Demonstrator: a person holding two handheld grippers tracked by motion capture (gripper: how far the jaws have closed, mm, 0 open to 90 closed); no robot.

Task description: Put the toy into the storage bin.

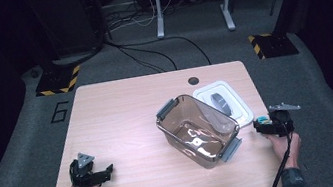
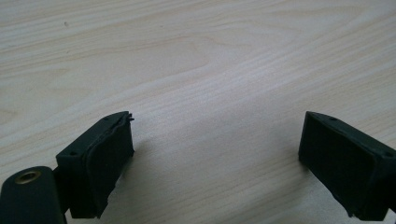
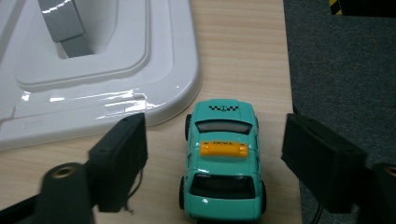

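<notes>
A teal toy taxi [image 3: 220, 161] sits just beside the white lid [image 3: 100, 70], between the right gripper's [image 3: 212, 161] spread jaws; the left gripper [image 2: 215, 163] gapes over bare table [image 2: 196, 60].

**Bright table, dark room**

Overhead light fell on the table [image 1: 118, 121] while the surrounding floor sank into darkness. Glare streaked the clear container [image 1: 196, 132] and the white lid [image 3: 116, 100] left of the right gripper's jaws. Soft shadows lay under both jaw pairs. Near jaws looked slightly blurred; the toy taxi [image 3: 222, 158] between them stayed sharp.
</notes>
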